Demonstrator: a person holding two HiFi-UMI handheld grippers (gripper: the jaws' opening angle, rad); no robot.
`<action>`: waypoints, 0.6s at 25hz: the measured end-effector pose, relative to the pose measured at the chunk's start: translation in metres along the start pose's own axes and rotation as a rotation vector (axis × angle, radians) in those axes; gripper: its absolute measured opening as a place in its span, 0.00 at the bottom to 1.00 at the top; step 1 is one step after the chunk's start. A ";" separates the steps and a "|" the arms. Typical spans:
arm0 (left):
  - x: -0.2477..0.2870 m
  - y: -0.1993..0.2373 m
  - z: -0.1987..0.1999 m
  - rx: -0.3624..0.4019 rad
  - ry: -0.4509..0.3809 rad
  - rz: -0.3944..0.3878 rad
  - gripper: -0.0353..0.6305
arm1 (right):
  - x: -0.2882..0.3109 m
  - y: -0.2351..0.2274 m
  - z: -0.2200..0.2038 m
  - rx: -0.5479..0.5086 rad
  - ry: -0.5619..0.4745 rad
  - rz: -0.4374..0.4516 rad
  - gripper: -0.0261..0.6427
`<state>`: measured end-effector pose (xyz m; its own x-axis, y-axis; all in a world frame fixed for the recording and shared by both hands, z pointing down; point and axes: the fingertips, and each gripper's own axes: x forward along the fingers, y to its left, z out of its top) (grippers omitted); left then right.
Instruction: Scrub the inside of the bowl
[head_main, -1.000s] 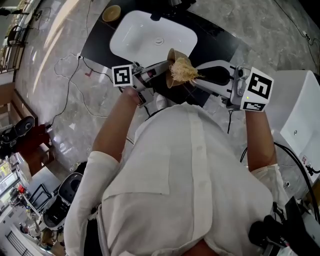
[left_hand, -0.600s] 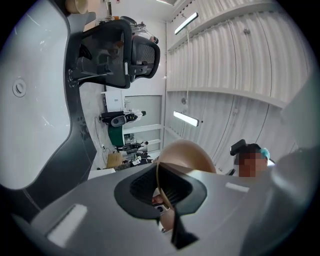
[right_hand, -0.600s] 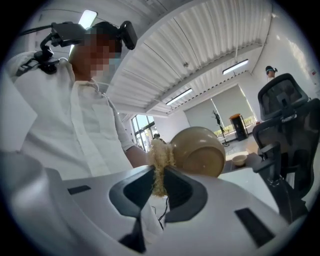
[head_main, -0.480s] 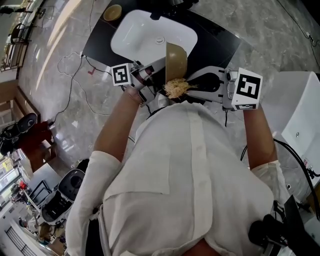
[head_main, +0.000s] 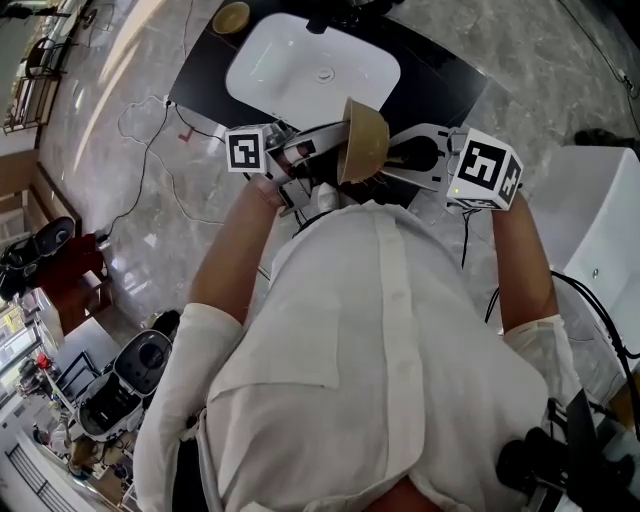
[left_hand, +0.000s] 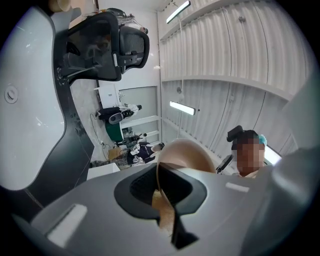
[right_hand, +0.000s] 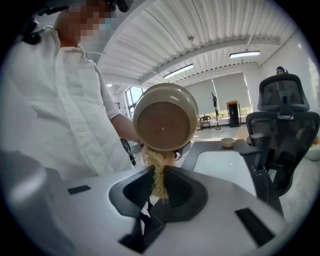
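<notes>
A tan bowl (head_main: 362, 140) hangs tilted over the black counter, its outside towards the head view. My left gripper (head_main: 318, 152) is shut on its rim; in the left gripper view the bowl's wall (left_hand: 187, 155) runs down between the jaws of the left gripper (left_hand: 162, 200). My right gripper (head_main: 402, 156) is just right of the bowl, shut on a straw-coloured fibre scrubber (right_hand: 157, 170). In the right gripper view the bowl's base (right_hand: 165, 119) faces the camera and the scrubber reaches up from the right gripper (right_hand: 157, 192) to the lower rim. The bowl hides the scrubber in the head view.
A white sink (head_main: 312, 70) is set in the black counter (head_main: 200, 85) beyond the bowl, with a small bowl (head_main: 231, 17) at its far left corner. Another white basin (head_main: 605, 230) is at the right. Cables (head_main: 150, 130) trail on the marble floor. An office chair (right_hand: 285, 115) stands near.
The bowl has turned so its outside faces the head view. The scrubber slid from the upper inside to the lower rim and now sits hidden behind the bowl. The right gripper shifted.
</notes>
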<state>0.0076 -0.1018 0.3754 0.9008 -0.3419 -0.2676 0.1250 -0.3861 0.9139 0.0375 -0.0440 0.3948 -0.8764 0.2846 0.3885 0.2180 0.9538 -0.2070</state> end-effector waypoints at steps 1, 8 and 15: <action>-0.001 0.000 -0.002 0.008 0.008 0.007 0.08 | 0.000 -0.003 -0.003 -0.009 0.027 -0.015 0.11; -0.011 0.005 -0.015 0.083 0.090 0.063 0.08 | -0.014 -0.032 -0.008 -0.016 0.114 -0.160 0.11; -0.014 0.011 -0.026 0.083 0.120 0.079 0.08 | -0.029 -0.040 0.020 0.072 -0.055 -0.228 0.11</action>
<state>0.0066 -0.0788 0.3969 0.9502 -0.2715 -0.1529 0.0212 -0.4334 0.9010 0.0458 -0.0927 0.3736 -0.9218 0.0549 0.3838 -0.0177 0.9829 -0.1833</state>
